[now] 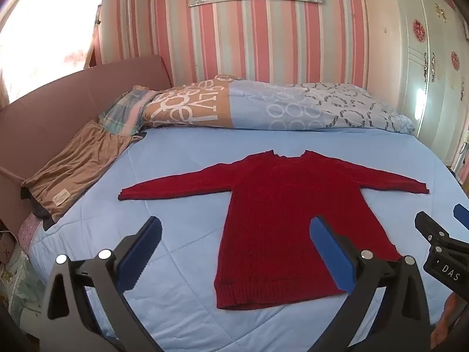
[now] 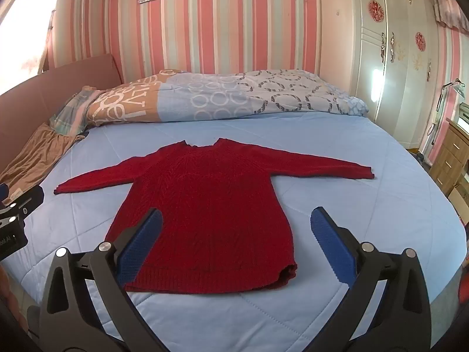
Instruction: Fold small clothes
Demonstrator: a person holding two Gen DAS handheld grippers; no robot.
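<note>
step: first sleeve fold | red sweater [image 1: 281, 223] flat on bed [image 1: 176, 205] | left gripper [image 1: 234, 243] and right gripper [image 2: 236, 234] fingers wide, empty | you pinch 1 cuff, fold across chest, keep knit smooth

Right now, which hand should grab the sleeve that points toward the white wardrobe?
Probably the right. The right gripper hangs open over the red sweater nearer that sleeve; the left gripper sits toward the other sleeve.

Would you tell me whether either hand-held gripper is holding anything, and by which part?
Nothing is held: the left hand-held gripper and right hand-held gripper are open above the sweater.
</note>
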